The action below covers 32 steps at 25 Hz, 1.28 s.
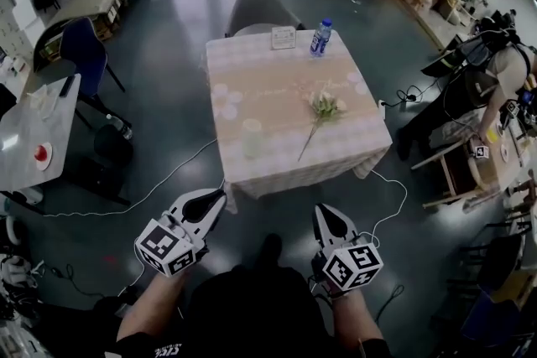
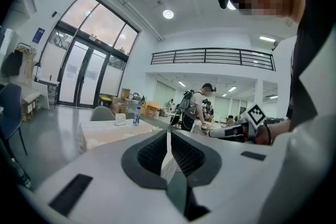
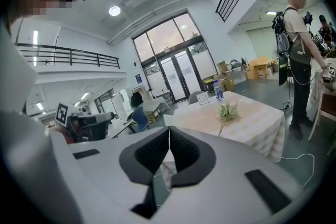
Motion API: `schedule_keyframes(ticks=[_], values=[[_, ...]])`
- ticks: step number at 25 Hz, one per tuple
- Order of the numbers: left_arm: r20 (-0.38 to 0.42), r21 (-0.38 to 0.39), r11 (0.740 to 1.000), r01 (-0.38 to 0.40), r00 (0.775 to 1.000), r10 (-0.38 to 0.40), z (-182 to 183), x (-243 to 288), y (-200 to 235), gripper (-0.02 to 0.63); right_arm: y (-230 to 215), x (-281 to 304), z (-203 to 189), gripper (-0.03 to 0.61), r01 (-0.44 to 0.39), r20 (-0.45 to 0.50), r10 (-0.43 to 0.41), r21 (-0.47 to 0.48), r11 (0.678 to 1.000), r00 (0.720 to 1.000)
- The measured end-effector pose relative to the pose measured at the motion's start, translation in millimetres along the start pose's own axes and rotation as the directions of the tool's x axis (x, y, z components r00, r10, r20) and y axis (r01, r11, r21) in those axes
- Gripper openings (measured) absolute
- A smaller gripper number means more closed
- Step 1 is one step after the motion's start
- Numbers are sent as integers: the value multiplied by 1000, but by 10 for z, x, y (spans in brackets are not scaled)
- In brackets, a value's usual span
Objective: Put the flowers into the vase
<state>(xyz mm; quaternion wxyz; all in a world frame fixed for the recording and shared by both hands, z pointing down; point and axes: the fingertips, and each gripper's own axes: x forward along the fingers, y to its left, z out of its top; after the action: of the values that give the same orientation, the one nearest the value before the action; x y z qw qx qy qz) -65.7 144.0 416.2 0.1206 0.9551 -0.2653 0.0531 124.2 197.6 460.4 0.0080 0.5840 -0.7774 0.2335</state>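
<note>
Head view: my left gripper [image 1: 216,199] and right gripper [image 1: 324,214] are both low in front of me, short of the near edge of the table [image 1: 361,142] and touching nothing. The flowers [image 1: 324,105] lie flat on the cloth, right of centre, with the stem pointing back toward the near edge. The vase [image 1: 252,137] is upright, left of the stem and apart from it. Both are well ahead of my fingertips. The flowers sit roughly in line with the right gripper, the vase closer to the left one's line. A water bottle [image 1: 320,38] stands at the far edge.

Left gripper view: jaws pressed together, nothing between them. The table is ahead and to the left, well apart. I can't pick out the flowers here.

Right gripper view: jaws together, empty. The flowers are on the table, ahead and right of the jaw line, well apart.
</note>
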Motion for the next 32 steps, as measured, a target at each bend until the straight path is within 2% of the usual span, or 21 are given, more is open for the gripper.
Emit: schedule_keyframes(ticks=[10,16,24,32], values=[[-1,-9,998,-69,998,69,183,590,118,12,-589,256,247,25,-45,-15,45,10,999,999],[13,4,997,-81,997,81,123,798,167,13,-914,314,373,25,-25,-26,24,-33,999,999],[-8,-1,996,-87,996,87,154,982,196,14,-1004,448,492,25,-43,-45,41,-39,998,998],[-14,-2,997,-72,997,72,163,1164,515,11,-1120,820,587,25,-29,-52,27,-33,999,998]])
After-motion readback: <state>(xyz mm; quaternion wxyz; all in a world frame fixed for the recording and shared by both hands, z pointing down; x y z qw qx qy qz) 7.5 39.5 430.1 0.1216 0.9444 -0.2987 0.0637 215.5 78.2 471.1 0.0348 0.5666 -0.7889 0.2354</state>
